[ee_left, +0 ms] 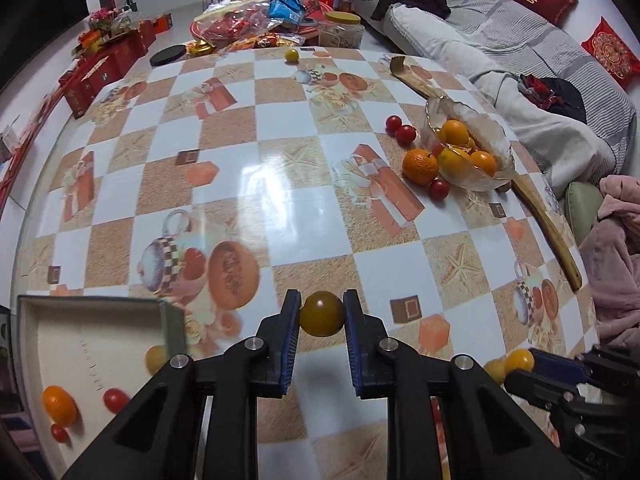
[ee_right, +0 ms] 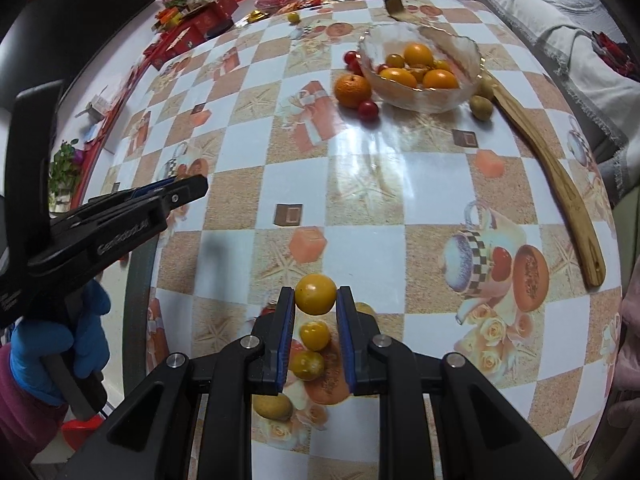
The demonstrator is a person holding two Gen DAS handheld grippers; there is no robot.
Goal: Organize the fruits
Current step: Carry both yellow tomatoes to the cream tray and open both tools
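Note:
My left gripper (ee_left: pixel 322 305) is shut on a dark yellow cherry tomato (ee_left: pixel 322 320), held just above the checked tablecloth. Left of it stands an open white-lined box (ee_left: pixel 92 320) holding a small orange fruit (ee_left: pixel 59 406), red tomatoes (ee_left: pixel 116 400) and a yellow one. My right gripper (ee_right: pixel 316 295) is shut on a bright yellow tomato (ee_right: pixel 315 300). Below it two more yellow tomatoes (ee_right: pixel 315 335) and a brownish fruit (ee_right: pixel 274 406) lie on the table. A glass bowl (ee_right: pixel 464 46) farther back holds several orange fruits.
A mandarin (ee_right: pixel 352 90), red cherry tomatoes (ee_right: pixel 368 111) and green fruits (ee_right: pixel 481 107) lie around the bowl. A long wooden spatula (ee_right: pixel 560 176) lies along the right side. One yellow tomato (ee_left: pixel 291 56) sits at the far edge near piled packets. A blue-gloved hand (ee_right: pixel 60 344) holds the left gripper.

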